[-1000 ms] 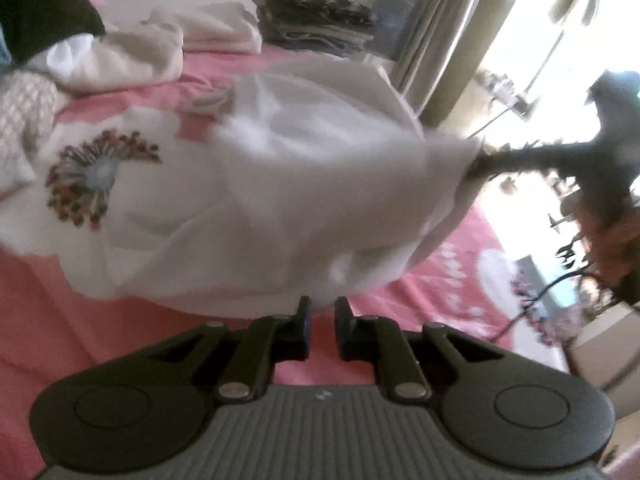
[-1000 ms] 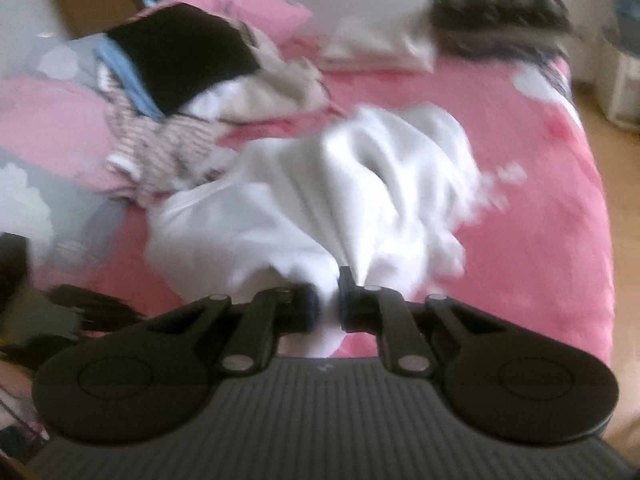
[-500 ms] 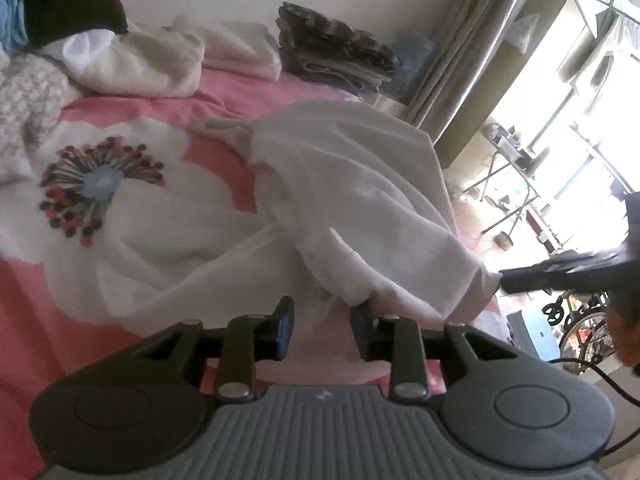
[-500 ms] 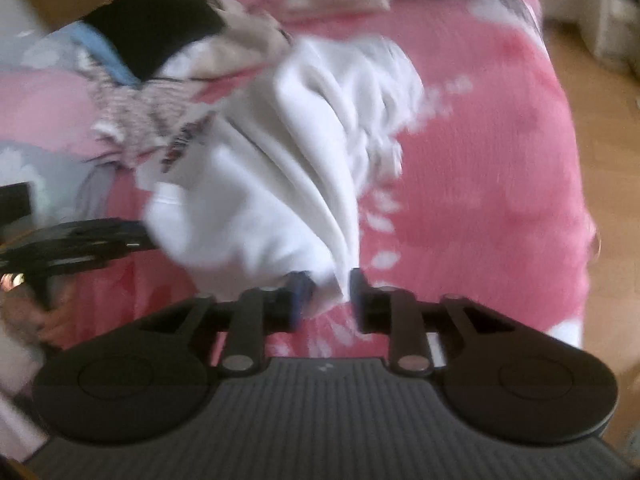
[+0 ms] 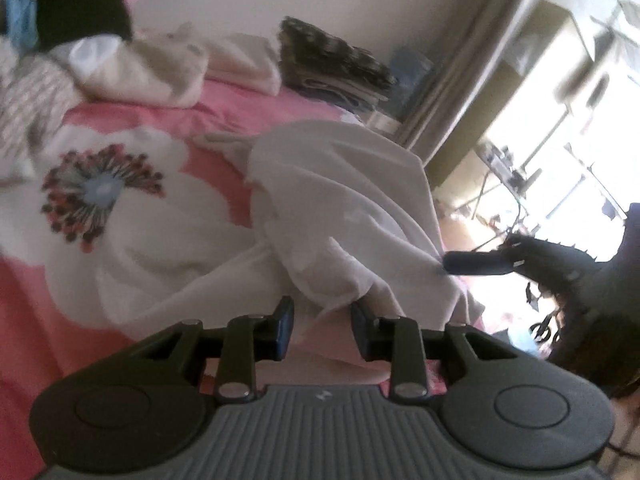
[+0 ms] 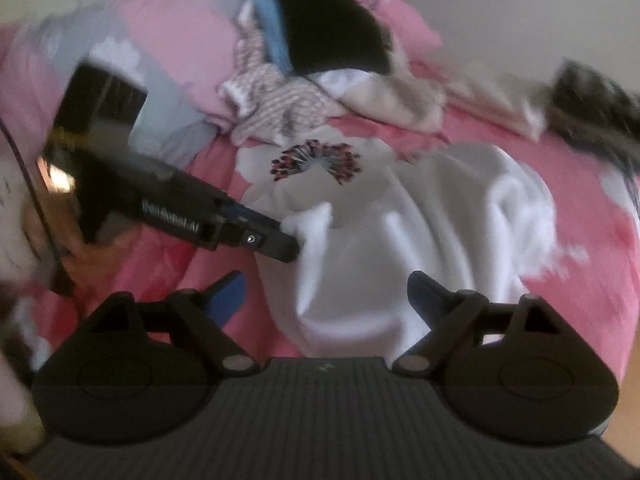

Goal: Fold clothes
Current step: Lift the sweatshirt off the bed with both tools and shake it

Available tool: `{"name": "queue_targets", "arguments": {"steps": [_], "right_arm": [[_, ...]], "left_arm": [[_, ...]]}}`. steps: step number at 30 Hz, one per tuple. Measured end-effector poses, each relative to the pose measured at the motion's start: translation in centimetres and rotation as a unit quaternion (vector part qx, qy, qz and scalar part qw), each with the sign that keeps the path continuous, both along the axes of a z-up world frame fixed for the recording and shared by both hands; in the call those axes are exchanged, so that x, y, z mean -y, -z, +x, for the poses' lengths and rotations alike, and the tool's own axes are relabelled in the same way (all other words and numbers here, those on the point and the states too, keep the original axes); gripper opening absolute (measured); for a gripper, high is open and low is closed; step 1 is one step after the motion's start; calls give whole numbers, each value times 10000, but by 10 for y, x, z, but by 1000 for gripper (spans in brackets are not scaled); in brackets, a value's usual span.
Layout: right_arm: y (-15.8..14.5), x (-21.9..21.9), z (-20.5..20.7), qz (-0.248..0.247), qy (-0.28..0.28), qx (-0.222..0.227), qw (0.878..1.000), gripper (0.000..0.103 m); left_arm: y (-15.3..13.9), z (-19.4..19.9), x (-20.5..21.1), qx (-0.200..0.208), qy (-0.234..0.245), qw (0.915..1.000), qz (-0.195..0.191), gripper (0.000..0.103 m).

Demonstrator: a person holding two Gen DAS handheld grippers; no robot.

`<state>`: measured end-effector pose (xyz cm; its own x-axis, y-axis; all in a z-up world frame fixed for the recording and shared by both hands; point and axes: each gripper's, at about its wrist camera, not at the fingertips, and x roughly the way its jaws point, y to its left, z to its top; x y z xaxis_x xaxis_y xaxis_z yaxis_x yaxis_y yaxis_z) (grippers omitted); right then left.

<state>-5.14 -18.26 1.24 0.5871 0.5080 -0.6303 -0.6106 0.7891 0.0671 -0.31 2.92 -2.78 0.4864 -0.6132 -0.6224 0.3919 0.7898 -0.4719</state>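
White garment (image 5: 352, 200) is now lying bunched on the pink flowered bed (image 5: 48, 320), near its foot edge, and it is not hanging in the air as one second ago. Both tools were then pinching it and lifting it. The left tool (image 5: 321, 312) is now standing part open, with a loose edge of fabric drooping between its jaws but not clamped. The right tool (image 6: 326, 280) is spreading wide and is holding nothing, with the cloth lying between and beyond its fingers. I am judging that the piece was dropped on the bed for a new grasp, because it is looking crumpled, not flat or folded.

Sleeves, collar and hem are hiding in the wrinkles, so I cannot tell what kind of garment it is. Motion blur is softening the pile of clothes (image 6: 320, 60) and the dark folded stack (image 5: 332, 64) behind.
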Motion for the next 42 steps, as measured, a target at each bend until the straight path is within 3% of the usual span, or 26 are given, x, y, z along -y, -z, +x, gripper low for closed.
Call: {"name": "queue_targets", "arguments": {"steps": [2,3,4,7,10,12,15,18,20,21,23,24,26,29,31,33,35,37,39,42], "right_arm": [[10,-16,9,-139,-5,12,9999,86],[16,-22,15,-325,72,5,9994,76],[23,-27,21,-572,185,2,9982,47],[20,-11,26,-534,646,-227,9962,13],[8,23,15,-356,1322,-317,9901,0],[1,49,7,-295,1814,-324,9824,0],[-6,98,0,39,2589,-498,9646,0],[0,136,0,792,2943,-869,9484,1],[4,150,3,1453,2889,-1103,9398,4],[7,152,9,1709,2781,-1189,9377,9],[14,151,26,2053,2497,-1342,9367,35],[21,147,40,2128,2415,-1488,9350,58],[36,138,69,2269,2311,-1845,9279,63],[58,128,95,2599,2188,-2373,9101,70],[73,123,102,2881,2121,-2719,8934,93],[88,119,109,3156,2049,-3058,8746,98],[102,114,117,3424,1973,-3390,8538,97],[106,101,118,3598,1650,-3688,8410,80],[108,83,117,3616,1250,-3899,8376,66],[98,63,113,3541,605,-3885,8486,63]], "left_arm": [[-3,0,-3,6,-73,10000,-68,32],[-4,0,-4,9,-110,9999,-101,33],[-6,0,-5,12,-146,9998,-135,35],[-12,2,-11,220,-341,9992,-15,44],[-14,8,-15,380,-500,9978,223,59],[-8,18,-11,377,-400,9974,461,79],[7,31,1,409,-82,9949,923,86],[26,43,13,365,220,9901,1341,88],[35,47,15,121,267,9921,1220,79],[36,48,15,-15,273,9934,1111,69],[39,48,14,-285,285,9952,892,54],[40,48,14,-421,290,9956,781,46],[43,49,14,-691,301,9956,560,38],[44,42,18,-910,462,9939,412,36],[44,36,21,-1060,560,9924,273,38],[44,29,27,-1090,689,9914,218,40],[42,21,34,-1045,908,9902,204,40],[39,12,40,-975,1050,9894,230,41],[35,4,42,-932,1150,9887,238,41],[25,-12,38,-875,1331,9872,120,42]]}}
